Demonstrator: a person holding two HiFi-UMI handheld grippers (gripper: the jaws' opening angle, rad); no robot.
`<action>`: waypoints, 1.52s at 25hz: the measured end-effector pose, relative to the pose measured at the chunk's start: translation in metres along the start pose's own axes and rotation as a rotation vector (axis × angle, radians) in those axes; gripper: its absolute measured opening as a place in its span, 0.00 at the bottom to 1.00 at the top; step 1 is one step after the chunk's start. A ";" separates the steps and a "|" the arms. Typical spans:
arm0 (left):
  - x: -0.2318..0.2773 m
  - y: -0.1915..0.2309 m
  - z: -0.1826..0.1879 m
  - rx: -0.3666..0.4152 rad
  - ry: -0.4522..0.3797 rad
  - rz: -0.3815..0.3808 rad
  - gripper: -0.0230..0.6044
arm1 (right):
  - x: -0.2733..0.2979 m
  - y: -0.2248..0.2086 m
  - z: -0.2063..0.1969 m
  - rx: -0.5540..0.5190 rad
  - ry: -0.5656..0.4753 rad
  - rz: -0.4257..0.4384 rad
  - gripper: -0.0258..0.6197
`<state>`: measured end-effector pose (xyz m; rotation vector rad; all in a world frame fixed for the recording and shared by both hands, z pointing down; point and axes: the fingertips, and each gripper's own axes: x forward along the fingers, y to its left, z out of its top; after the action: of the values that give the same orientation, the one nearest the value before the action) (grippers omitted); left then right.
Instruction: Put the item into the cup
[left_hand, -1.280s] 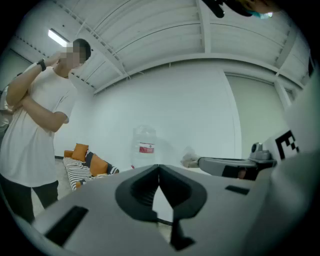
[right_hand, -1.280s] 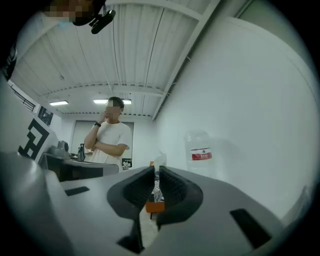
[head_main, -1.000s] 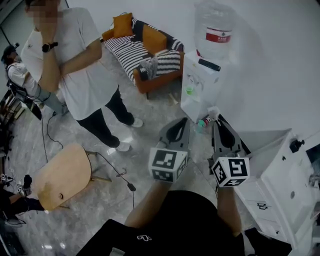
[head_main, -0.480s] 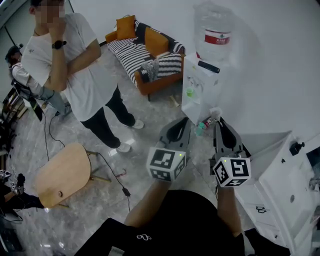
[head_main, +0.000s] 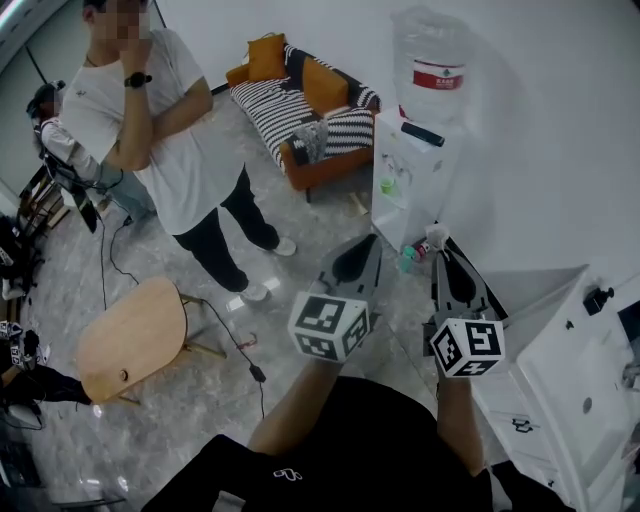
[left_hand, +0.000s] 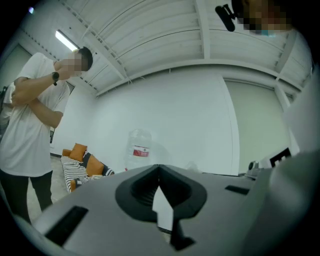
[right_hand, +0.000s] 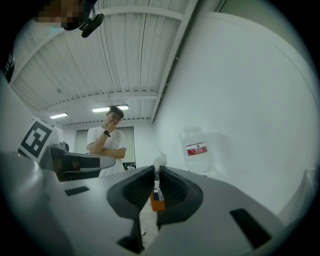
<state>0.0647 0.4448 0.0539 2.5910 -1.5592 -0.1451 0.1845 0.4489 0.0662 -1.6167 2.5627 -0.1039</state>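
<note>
Carrying seems the step in hand: the right hand-held gripper (right_hand: 155, 172) is clamped on a small orange-and-white sachet (right_hand: 157, 199), lower centre of its view. The left hand-held gripper (left_hand: 159, 167) is closed and empty. No cup shows; next it must be found, perhaps by the water dispenser (head_main: 408, 190).

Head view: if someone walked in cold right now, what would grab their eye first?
Low in the centre, two grippers with marker cubes point forward: the left gripper shut and empty, the right gripper shut on a small orange item. Just beyond them a water dispenser stands against the white wall. A person in a white T-shirt stands at upper left, with a striped orange sofa behind.
</note>
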 end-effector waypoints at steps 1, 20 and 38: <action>-0.001 -0.004 0.002 0.006 -0.010 -0.014 0.06 | -0.002 -0.002 -0.001 0.001 0.002 0.001 0.09; -0.003 -0.007 0.030 -0.047 -0.193 -0.066 0.06 | -0.013 -0.032 0.023 -0.026 -0.092 0.003 0.09; 0.065 0.082 -0.010 -0.025 -0.065 0.044 0.06 | 0.081 -0.044 -0.019 -0.030 -0.019 0.012 0.09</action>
<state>0.0253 0.3497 0.0746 2.5553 -1.6233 -0.2451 0.1870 0.3572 0.0854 -1.6044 2.5716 -0.0498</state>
